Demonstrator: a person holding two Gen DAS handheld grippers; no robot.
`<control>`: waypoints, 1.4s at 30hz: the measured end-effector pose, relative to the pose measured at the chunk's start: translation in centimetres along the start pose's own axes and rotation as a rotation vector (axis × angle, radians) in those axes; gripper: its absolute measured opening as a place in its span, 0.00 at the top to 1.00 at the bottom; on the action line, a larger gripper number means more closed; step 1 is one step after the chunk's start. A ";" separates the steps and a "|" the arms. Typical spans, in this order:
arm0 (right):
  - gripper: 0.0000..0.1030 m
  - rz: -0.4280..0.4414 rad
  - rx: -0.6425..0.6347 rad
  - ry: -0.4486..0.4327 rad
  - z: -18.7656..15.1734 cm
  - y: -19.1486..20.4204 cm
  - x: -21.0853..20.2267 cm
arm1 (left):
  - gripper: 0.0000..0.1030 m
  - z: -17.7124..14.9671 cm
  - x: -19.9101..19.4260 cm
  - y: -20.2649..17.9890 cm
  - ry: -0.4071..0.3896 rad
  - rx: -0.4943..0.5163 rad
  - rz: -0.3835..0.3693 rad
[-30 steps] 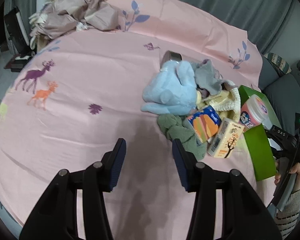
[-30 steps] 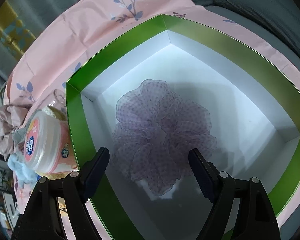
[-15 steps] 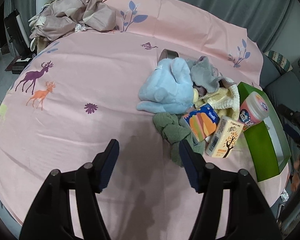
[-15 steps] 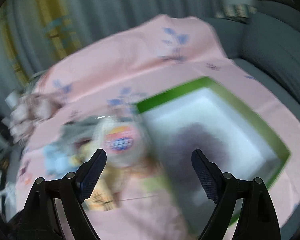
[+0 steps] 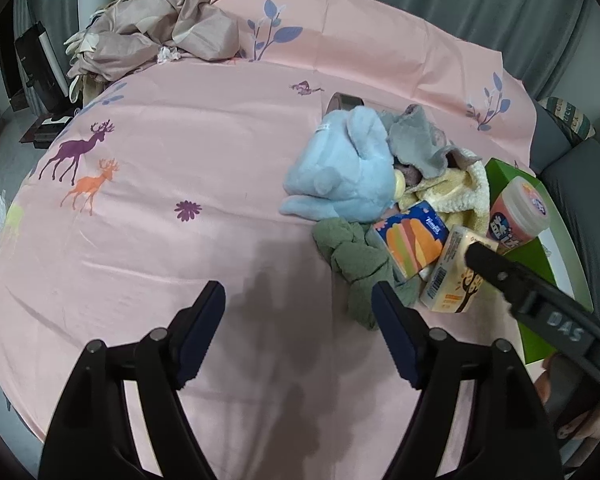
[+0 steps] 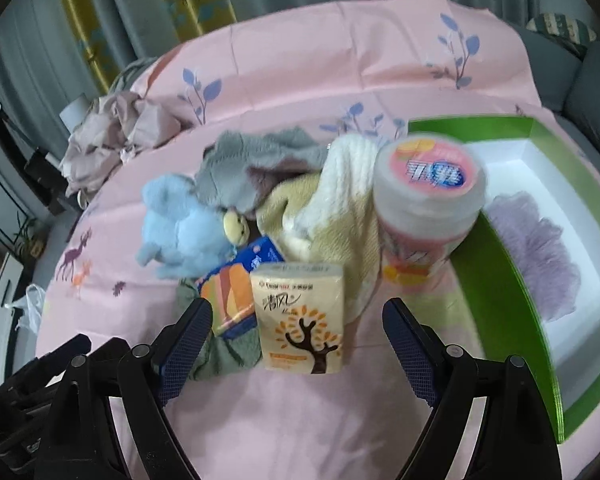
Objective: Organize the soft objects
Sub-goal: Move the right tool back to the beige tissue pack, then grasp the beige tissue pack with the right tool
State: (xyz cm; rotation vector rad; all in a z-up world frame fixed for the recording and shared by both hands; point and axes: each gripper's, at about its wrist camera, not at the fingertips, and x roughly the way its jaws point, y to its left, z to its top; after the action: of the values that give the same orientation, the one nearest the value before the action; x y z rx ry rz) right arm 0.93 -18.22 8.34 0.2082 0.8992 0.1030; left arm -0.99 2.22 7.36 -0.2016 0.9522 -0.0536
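A pile of soft things lies on the pink cloth: a blue plush toy [image 5: 342, 172] [image 6: 176, 224], a grey cloth [image 5: 418, 144] [image 6: 248, 164], a cream knit [image 5: 460, 190] [image 6: 332, 212] and a green cloth [image 5: 360, 264] [image 6: 228, 350]. A purple scrunchie [image 6: 536, 248] lies in the green box [image 6: 496, 280] [image 5: 536, 252]. My left gripper [image 5: 298, 312] is open and empty, left of the pile. My right gripper [image 6: 298, 328] is open and empty, just in front of the yellow tissue pack [image 6: 300, 316] [image 5: 456, 272].
A blue-orange tissue pack [image 5: 410, 240] [image 6: 236, 292] and a pink tub [image 5: 516, 212] [image 6: 428, 196] stand by the pile. Crumpled beige fabric [image 5: 156, 36] lies at the far left of the table. A grey sofa [image 5: 592, 184] is at the right.
My right gripper left the green box, where the purple scrunchie stays, and swung left to face the pile. My left gripper opened wider and drew back a little.
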 end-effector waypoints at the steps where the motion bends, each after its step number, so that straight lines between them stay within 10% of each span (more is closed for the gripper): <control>1: 0.15 -0.004 0.007 0.009 -0.2 0.1 0.4 | 0.27 0.0 0.2 0.1 0.007 -0.002 0.003; 10: 0.47 -0.007 0.001 0.073 -0.4 0.1 3.0 | 0.27 0.1 0.3 1.0 0.012 -0.034 0.006; 26: 0.47 0.167 -0.047 0.351 -2.0 1.0 2.7 | 0.27 -0.2 0.7 1.0 0.057 -0.037 -0.034; 30: 0.27 0.157 -0.025 0.334 -1.6 0.4 2.6 | 0.28 -0.5 1.3 0.5 0.089 -0.036 -0.065; 42: 0.36 0.241 0.092 0.280 -0.9 -2.3 2.0 | 0.49 -2.7 2.7 -3.8 0.192 0.017 -0.253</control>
State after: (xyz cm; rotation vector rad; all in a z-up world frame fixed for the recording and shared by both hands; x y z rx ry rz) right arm 1.47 -19.95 5.81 0.3947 1.1559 0.3211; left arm -1.46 -2.30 4.44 -0.3043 1.1127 -0.3183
